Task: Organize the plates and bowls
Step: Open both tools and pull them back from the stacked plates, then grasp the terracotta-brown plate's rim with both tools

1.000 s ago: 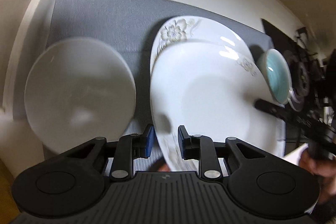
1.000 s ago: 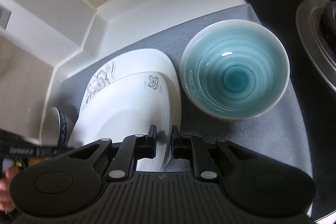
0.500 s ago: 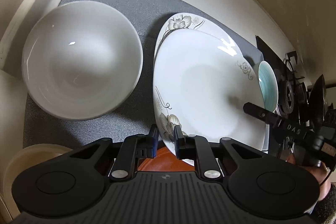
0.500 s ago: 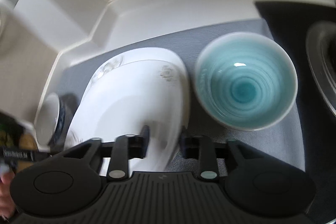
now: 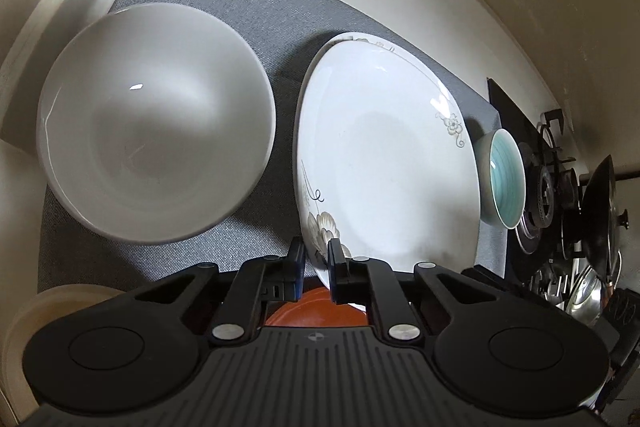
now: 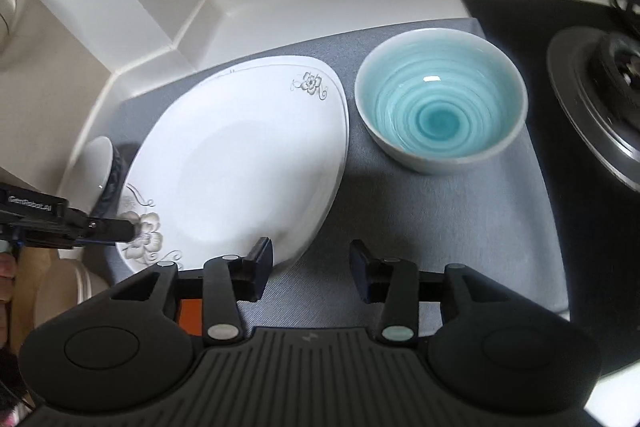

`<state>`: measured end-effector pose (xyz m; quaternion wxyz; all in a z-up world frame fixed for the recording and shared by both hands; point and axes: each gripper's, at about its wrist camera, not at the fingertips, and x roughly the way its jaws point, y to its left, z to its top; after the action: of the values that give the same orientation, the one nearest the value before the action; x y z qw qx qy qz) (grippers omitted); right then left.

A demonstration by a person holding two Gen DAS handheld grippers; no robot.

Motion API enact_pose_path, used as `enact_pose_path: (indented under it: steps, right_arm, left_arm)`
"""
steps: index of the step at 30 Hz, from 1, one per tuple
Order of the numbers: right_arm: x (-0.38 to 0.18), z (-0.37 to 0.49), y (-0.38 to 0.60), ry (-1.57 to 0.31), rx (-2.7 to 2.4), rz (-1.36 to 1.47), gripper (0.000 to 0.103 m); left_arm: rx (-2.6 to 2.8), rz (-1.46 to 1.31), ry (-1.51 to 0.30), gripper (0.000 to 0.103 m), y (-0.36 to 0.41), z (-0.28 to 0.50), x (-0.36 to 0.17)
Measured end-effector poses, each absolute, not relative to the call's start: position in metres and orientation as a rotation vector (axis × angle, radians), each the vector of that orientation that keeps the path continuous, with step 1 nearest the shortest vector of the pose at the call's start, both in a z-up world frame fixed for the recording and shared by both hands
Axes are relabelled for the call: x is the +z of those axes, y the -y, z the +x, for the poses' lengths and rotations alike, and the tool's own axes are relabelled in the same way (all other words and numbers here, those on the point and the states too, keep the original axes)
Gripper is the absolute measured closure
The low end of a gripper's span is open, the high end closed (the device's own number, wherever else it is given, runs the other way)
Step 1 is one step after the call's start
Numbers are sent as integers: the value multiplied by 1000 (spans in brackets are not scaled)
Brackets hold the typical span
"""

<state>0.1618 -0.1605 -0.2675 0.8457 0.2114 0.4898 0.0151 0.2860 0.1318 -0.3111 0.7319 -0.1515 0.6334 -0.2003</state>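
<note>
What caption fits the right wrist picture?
Right gripper opening beside flowered plate, left gripper pinching its rim, blue bowl nearby.

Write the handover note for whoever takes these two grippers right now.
Left gripper: shut on the near rim of the floral plate, which sits stacked on a second plate on the grey mat.
Right gripper: jaws opening, nothing between them, just off the plate's edge.
White bowl lies left of the plates, blue bowl right.
Done: plates stacked.
Left: release the plate, probably group the bowls.

White plate (image 6: 240,163), grey flower motifs; turquoise-ringed bowl (image 6: 440,111); plain white bowl (image 5: 156,123); grey mat (image 6: 440,227).
</note>
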Motion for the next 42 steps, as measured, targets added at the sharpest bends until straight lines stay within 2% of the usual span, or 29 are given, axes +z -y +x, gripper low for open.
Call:
enact_pose_path:
  steps: [7,9,14,16,18,23,25,26,27,28,29,30,34,35,36,39,42]
  right_arm:
    - [-271,171,162,-1020,12,458,95]
    - [-278,174,161,-1054,6,471,99]
    - [-274,163,164,-1015,10,542,93]
    - [-270,158,165,-1005,12,544,82]
    - [-270,156,166,-996,-9,539,76]
    - [-271,154,164,-986,-20,538,73]
    - [-265,147,160,-959,-10,512,61]
    - [-262,143,157,-949,-3,489,57]
    - [-260,139,155,-942,4,469,53]
    - [-259,135,153,-939,10,450,51]
    - [-258,130,150,-939,11,435,50]
    - [-258,126,149,-939,10,429,49]
    - [-263,112,146,-945,12,445,46]
    - [-265,110,145,-948,20,451,46]
    - [-266,108,143,-952,31,455,46]
    - [-267,105,136,-963,52,428,46]
    - [-268,103,130,-976,72,412,46]
  left_arm:
    - [-424,-177,-1293,89,-116,289,-309]
    - [-419,-160,-1291,88,-114,291,-310]
    - [-420,-109,-1282,88,-109,283,-301]
    - [-423,-87,-1258,88,-108,279,-300]
    - [-427,-53,-1232,84,-102,275,-303]
    - [-406,41,-1173,83,-91,263,-292]
    - [-428,62,-1120,75,-91,251,-280]
    - [-450,52,-1100,63,-92,246,-275]
    - [-468,37,-1078,44,-94,241,-270]
    - [-456,22,-1046,32,-97,235,-265]
    - [-443,3,-993,16,-99,228,-259]
    - [-437,-14,-938,12,-102,221,-255]
    - [-423,35,-833,12,-99,204,-247]
    - [-439,39,-826,8,-99,201,-248]
    - [-450,43,-836,0,-98,200,-250]
    - [-490,90,-880,0,-93,197,-255]
    - [-462,61,-848,0,-97,189,-259]
